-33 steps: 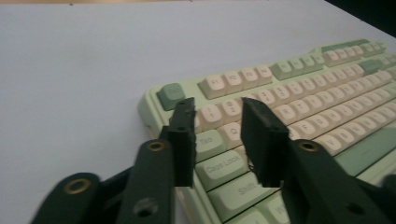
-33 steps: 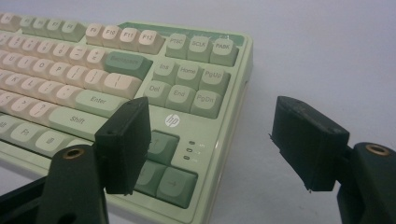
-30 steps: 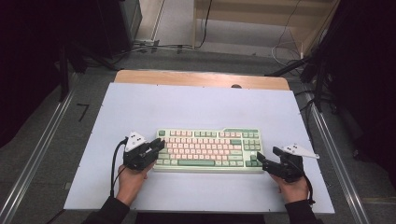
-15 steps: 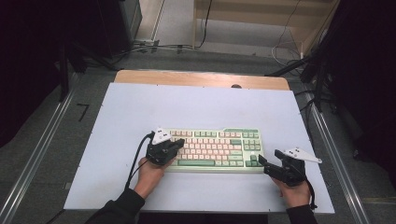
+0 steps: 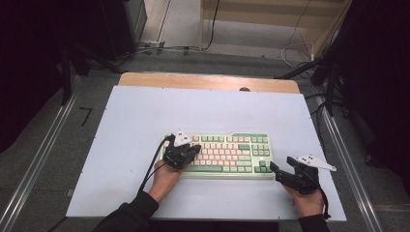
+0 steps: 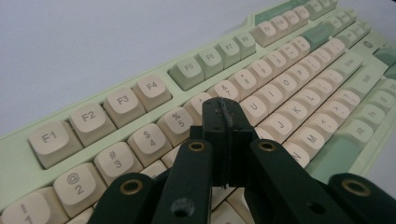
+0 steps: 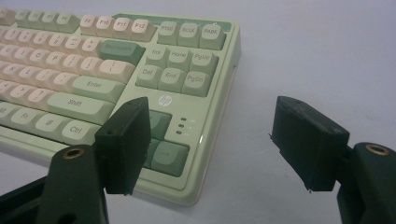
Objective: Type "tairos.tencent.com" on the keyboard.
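A pale green keyboard (image 5: 232, 155) with cream and green keys lies on the white table top (image 5: 145, 116), near its front. My left gripper (image 5: 195, 149) hangs over the keyboard's left part, jaws shut with nothing between them. In the left gripper view the closed tips (image 6: 227, 122) sit just above the number and letter rows of the keyboard (image 6: 126, 100). My right gripper (image 5: 275, 170) stands open at the keyboard's right front corner. In the right gripper view its jaws (image 7: 217, 140) straddle that corner of the keyboard (image 7: 187, 70), touching nothing.
A wooden strip (image 5: 208, 81) runs along the table's far edge. Metal rails (image 5: 43, 154) flank the table on both sides. Cables (image 5: 300, 48) lie on the floor behind. Bare white surface spreads left, right and behind the keyboard.
My left hand has slid right, from beside the keyboard's left end to over its left keys, with the jaws closed together. The right hand has kept its place.
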Action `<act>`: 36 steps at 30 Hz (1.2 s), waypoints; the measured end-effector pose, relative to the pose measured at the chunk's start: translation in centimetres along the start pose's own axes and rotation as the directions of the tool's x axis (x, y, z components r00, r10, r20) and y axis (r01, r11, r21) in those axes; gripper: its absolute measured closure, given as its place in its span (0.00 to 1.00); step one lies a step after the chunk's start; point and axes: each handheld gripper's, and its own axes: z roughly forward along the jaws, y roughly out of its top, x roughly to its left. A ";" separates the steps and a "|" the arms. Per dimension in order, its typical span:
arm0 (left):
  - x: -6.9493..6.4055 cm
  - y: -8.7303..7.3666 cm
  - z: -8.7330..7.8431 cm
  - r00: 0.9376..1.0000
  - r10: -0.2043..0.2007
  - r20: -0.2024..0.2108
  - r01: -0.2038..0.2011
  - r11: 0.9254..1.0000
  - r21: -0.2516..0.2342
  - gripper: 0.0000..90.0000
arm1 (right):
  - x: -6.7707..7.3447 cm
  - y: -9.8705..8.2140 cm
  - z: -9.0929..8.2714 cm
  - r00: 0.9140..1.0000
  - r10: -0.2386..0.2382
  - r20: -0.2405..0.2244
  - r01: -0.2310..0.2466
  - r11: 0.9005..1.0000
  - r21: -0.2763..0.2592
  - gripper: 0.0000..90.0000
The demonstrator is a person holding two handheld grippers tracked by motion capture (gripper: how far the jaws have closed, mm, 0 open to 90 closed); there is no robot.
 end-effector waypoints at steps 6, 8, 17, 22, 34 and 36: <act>-0.1 0.1 0.4 1.000 -0.005 -0.004 0.005 1.000 0.013 1.00 | 0.0 0.0 0.0 1.000 -0.002 0.000 0.002 1.000 0.003 0.30; -0.1 0.1 0.5 1.000 -0.006 -0.002 0.006 1.000 0.014 1.00 | -0.1 0.0 0.0 1.000 -0.003 0.000 0.003 1.000 0.002 0.30; -0.1 0.2 0.5 1.000 -0.007 -0.008 0.007 1.000 0.013 1.00 | 0.0 0.0 0.1 1.000 -0.001 -0.001 0.001 1.000 0.007 0.30; -0.1 0.2 0.6 1.000 -0.012 -0.010 0.012 1.000 0.023 1.00 | 0.0 0.0 0.1 1.000 0.000 -0.001 0.000 1.000 0.009 0.30; 0.1 0.5 -0.4 0.997 -0.053 0.063 0.055 0.998 -0.032 0.76 | -0.1 0.0 0.1 1.000 -0.001 -0.002 0.001 1.000 0.008 0.30; 0.1 0.6 -0.7 0.997 -0.050 0.060 0.052 0.998 -0.039 0.64 | -0.1 0.0 0.1 1.000 -0.002 -0.003 0.002 1.000 0.007 0.30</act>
